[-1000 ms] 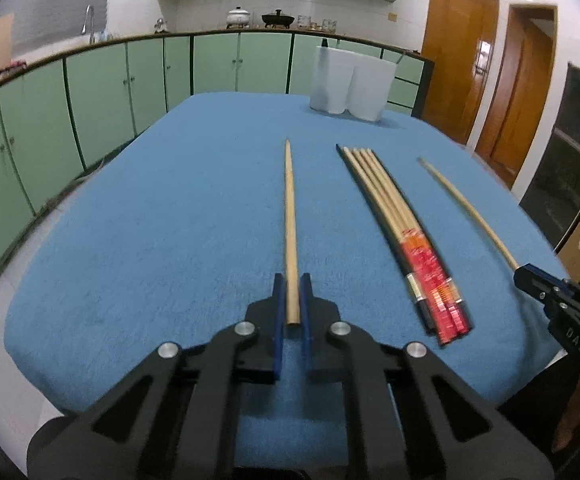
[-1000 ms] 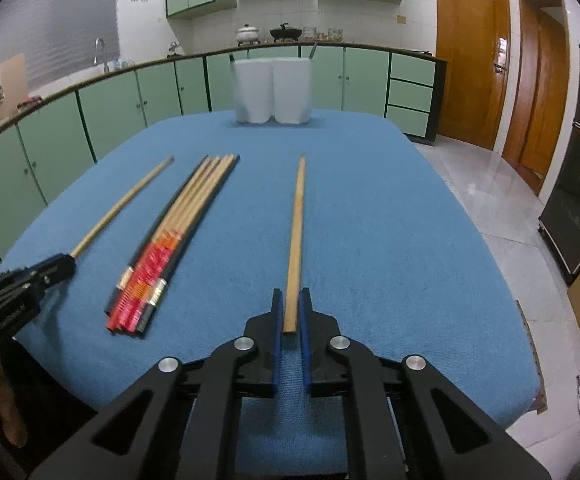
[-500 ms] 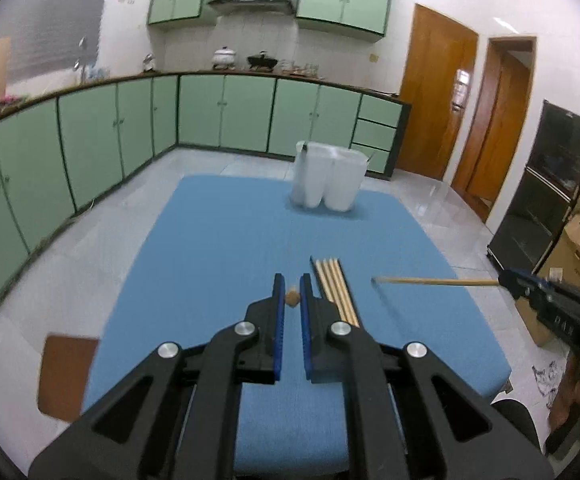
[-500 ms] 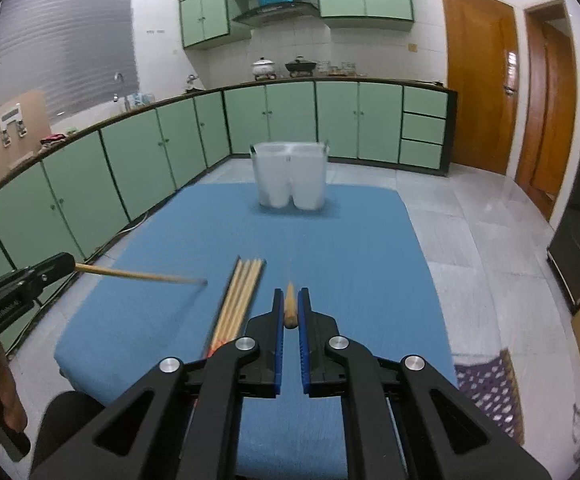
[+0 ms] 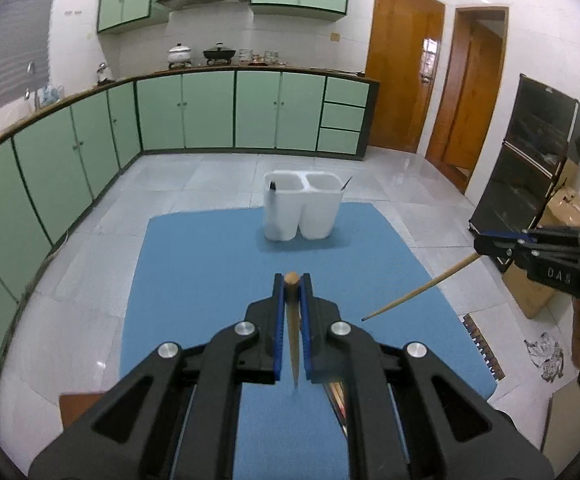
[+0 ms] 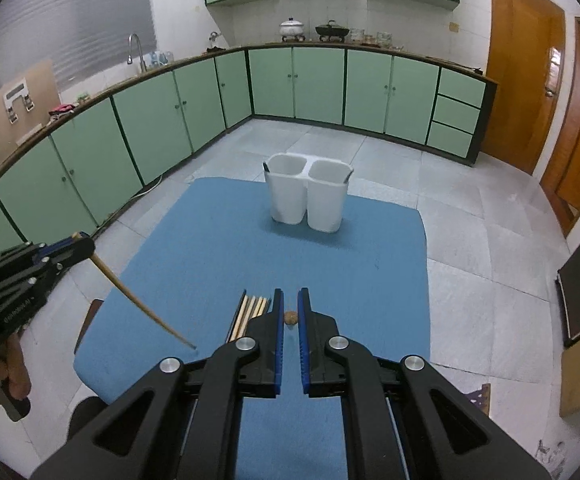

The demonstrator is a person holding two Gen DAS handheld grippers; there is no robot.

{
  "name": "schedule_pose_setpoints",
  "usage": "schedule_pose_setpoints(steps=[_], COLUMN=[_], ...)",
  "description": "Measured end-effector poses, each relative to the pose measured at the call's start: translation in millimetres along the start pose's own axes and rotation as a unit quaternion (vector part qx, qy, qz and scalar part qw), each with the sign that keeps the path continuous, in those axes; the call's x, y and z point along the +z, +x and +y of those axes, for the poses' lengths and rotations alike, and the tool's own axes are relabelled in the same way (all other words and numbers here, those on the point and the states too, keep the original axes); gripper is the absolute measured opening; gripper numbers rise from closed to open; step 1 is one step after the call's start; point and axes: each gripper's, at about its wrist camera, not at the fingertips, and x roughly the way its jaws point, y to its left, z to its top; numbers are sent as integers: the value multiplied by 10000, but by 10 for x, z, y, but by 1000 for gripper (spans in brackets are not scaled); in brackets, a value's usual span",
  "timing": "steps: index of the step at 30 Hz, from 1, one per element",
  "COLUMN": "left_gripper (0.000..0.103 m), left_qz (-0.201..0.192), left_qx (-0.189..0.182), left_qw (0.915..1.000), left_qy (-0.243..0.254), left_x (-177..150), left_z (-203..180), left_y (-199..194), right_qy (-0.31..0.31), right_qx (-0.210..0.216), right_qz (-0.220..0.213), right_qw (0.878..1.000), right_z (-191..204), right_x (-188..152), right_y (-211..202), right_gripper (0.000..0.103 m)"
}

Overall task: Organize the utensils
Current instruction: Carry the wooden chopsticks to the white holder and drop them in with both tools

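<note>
My left gripper (image 5: 291,280) is shut on a plain wooden chopstick (image 5: 292,332) and holds it high above the blue mat (image 5: 194,280), tip down. My right gripper (image 6: 288,294) is shut on a second wooden chopstick (image 6: 290,317), seen end-on. In the left wrist view the right gripper (image 5: 478,242) is at the right with its chopstick (image 5: 418,288) slanting down. In the right wrist view the left gripper (image 6: 84,242) is at the left with its chopstick (image 6: 142,308). A white two-compartment holder (image 5: 301,210) (image 6: 308,196) stands at the mat's far end. A bundle of chopsticks (image 6: 248,316) lies on the mat.
The mat (image 6: 370,280) covers a table in a kitchen with green cabinets (image 5: 210,108) along the far wall. Thin dark utensil tips (image 5: 273,186) show at the holder's rim. A black oven cabinet (image 5: 530,168) and cardboard boxes stand at the right.
Both grippers have lifted their chopsticks off the mat and risen high above the table. The chopsticks have tilted from flat to pointing down, and the holder now lies ahead and below.
</note>
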Motion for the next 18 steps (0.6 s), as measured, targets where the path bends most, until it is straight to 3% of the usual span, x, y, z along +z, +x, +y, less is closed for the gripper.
schedule_pose_setpoints(steps=[6, 13, 18], left_gripper=[6, 6, 6], left_qz=[-177, -922, -1376], left_qx=[-89, -77, 87], left_qw=[9998, 9956, 9905], left_qy=[37, 130, 29], left_x=[502, 1364, 1829], left_z=[-3, -68, -116], left_y=[65, 75, 304], right_qy=[-7, -33, 16], right_qx=[-131, -290, -430], right_qz=[-42, -375, -478], right_qw=[9999, 9989, 9979], right_z=[-28, -23, -120], right_x=[564, 1333, 1745], right_y=[-51, -149, 36], right_gripper=[7, 6, 6])
